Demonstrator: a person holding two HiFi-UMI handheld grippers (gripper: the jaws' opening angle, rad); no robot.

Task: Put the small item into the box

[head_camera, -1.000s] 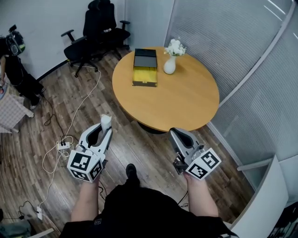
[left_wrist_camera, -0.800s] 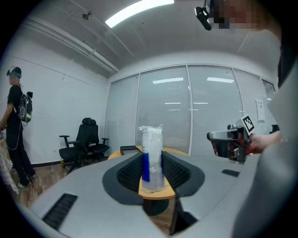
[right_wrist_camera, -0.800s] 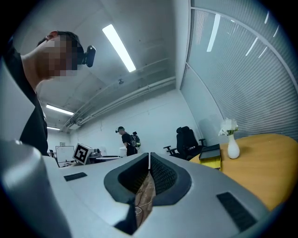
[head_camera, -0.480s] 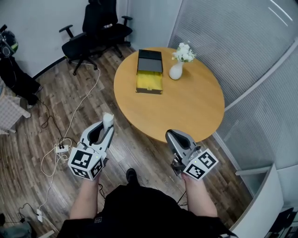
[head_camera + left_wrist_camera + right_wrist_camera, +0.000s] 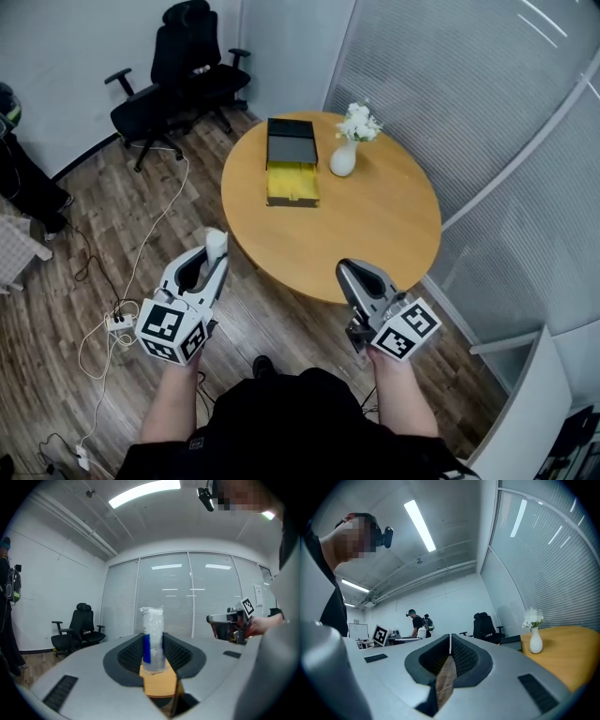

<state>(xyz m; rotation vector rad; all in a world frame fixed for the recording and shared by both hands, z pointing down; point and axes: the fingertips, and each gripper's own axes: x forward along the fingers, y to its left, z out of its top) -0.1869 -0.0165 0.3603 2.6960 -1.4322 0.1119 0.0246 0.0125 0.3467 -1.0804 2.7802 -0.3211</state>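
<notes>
The small item point(image 5: 153, 638), a pale packet with a blue stripe, is gripped at its lower end by the left gripper point(image 5: 216, 251), with its long axis upright and its top protruding above the jaws; the right gripper point(image 5: 354, 273) is held beside it with its jaws pressed together on nothing. Only the pick-up is judged done: both grippers are held short of the round table point(image 5: 375, 220). The open, yellow-lined box point(image 5: 292, 178) sits towards its far side, so the carry and release remain.

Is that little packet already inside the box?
No, the packet stands clamped between the left gripper's fingers.
</notes>
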